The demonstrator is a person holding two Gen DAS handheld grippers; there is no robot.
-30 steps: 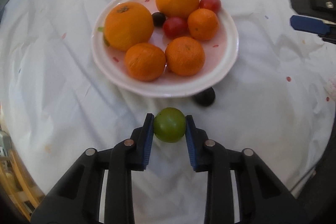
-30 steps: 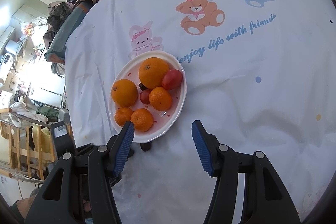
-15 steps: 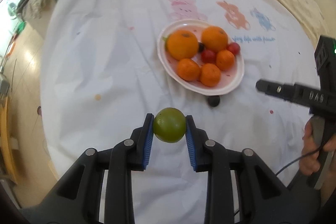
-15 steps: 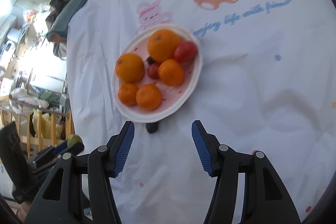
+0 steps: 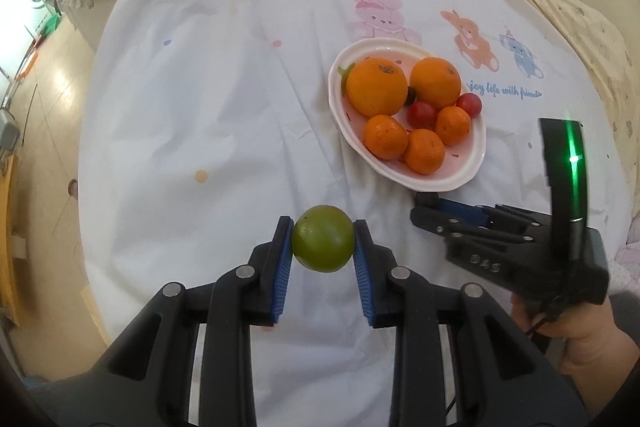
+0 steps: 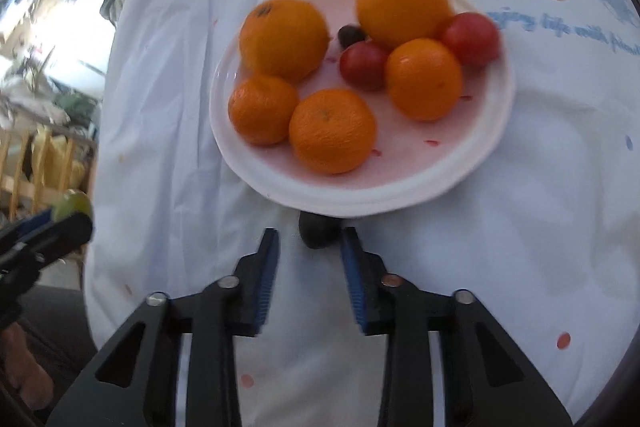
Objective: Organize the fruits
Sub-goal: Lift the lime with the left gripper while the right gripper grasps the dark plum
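White plate (image 6: 400, 201) is loaded up: two big oranges (image 6: 284, 37) at the far side, three mandarins (image 6: 332, 131) nearer, two red cherry tomatoes (image 6: 364, 65) and a dark grape (image 6: 351, 35) tucked between. Another dark grape (image 6: 318, 233) sits on the cloth right against the plate's near rim. The green lime (image 5: 322, 244) is up off the table, pinched between blue pads.

The cloth (image 5: 240, 107) bore blue script reading "joy life with friends". The right gripper (image 5: 424, 213) body showed "DAS".
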